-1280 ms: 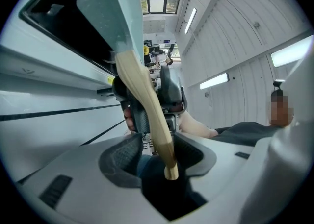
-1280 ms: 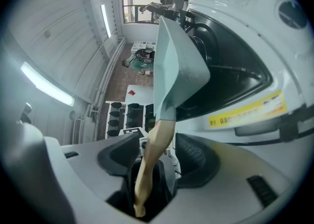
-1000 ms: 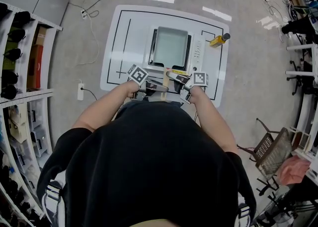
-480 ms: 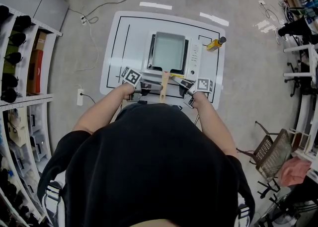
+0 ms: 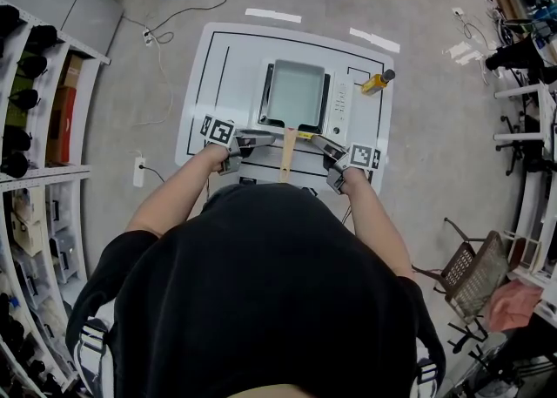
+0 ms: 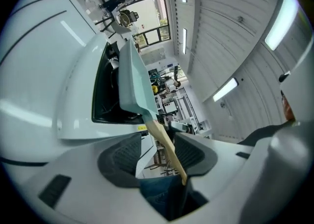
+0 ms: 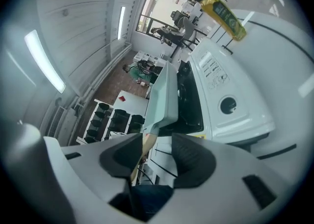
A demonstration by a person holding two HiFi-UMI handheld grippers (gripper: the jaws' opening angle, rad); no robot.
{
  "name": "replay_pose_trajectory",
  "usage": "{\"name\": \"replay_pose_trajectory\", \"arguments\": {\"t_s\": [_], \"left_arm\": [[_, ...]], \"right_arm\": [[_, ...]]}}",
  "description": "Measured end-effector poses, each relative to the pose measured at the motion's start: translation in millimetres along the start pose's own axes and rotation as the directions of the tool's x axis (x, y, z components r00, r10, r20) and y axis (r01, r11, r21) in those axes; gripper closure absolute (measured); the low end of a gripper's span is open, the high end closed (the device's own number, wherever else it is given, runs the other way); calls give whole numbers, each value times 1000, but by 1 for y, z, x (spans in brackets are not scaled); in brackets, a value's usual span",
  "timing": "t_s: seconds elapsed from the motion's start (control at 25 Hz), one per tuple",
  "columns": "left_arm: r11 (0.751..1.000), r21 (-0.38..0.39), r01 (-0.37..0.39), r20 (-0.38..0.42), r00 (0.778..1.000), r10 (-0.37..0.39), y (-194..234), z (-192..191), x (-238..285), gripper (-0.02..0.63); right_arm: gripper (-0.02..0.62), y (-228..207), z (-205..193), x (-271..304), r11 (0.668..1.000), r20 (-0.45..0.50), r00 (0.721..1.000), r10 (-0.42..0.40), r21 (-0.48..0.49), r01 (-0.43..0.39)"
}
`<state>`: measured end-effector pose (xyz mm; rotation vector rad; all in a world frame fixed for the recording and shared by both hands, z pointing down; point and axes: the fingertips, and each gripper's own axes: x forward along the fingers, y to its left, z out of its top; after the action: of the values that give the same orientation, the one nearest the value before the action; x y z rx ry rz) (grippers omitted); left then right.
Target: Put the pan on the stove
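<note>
Pale green rectangular pan [image 5: 296, 91] sits on the white tabletop stove [image 5: 341, 100], over the burner, left of the control panel. Its wooden handle [image 5: 286, 154] points toward the near edge of the white table [image 5: 226, 65].

Left gripper [image 5: 265, 138]: just left of the handle, level with it. Jaws well apart. The handle shows in the gap between them, but the pads do not press on it; no hold.

Right gripper [image 5: 320, 143]: just right of the handle, angled toward the stove. Jaws have just been closing but stand apart. Nothing is between the pads; the handle shows past the edge of one jaw.

Yellow bottle with dark cap [image 5: 377, 82] lies on the table, far right of the stove.
</note>
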<state>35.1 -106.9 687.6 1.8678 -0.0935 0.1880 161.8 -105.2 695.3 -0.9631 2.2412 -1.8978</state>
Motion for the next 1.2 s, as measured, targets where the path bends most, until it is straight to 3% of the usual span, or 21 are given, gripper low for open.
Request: {"name": "replay_pose_trajectory", "arguments": {"t_s": [0.24, 0.52, 0.68, 0.84, 0.96, 1.2], "left_arm": [[978, 170, -121, 43, 992, 115, 6, 10, -12, 394], [914, 305, -268, 208, 955, 211, 7, 39, -34, 411], [876, 353, -329, 244, 936, 253, 7, 50, -44, 419], [846, 375, -378, 287, 915, 282, 7, 60, -52, 422], [810, 410, -419, 320, 898, 303, 5, 69, -58, 425], [754, 441, -487, 425, 853, 302, -11, 102, -78, 443]], "right_arm": [[420, -5, 12, -16, 994, 76, 995, -68, -77, 74], [422, -14, 19, -30, 964, 143, 976, -164, -186, 189], [431, -12, 34, -38, 935, 203, 959, -200, -254, 248], [446, -10, 47, -47, 895, 251, 939, -234, -321, 309], [453, 3, 58, -50, 863, 273, 930, -245, -376, 338], [469, 35, 72, -52, 745, 286, 911, -298, -527, 409]]}}
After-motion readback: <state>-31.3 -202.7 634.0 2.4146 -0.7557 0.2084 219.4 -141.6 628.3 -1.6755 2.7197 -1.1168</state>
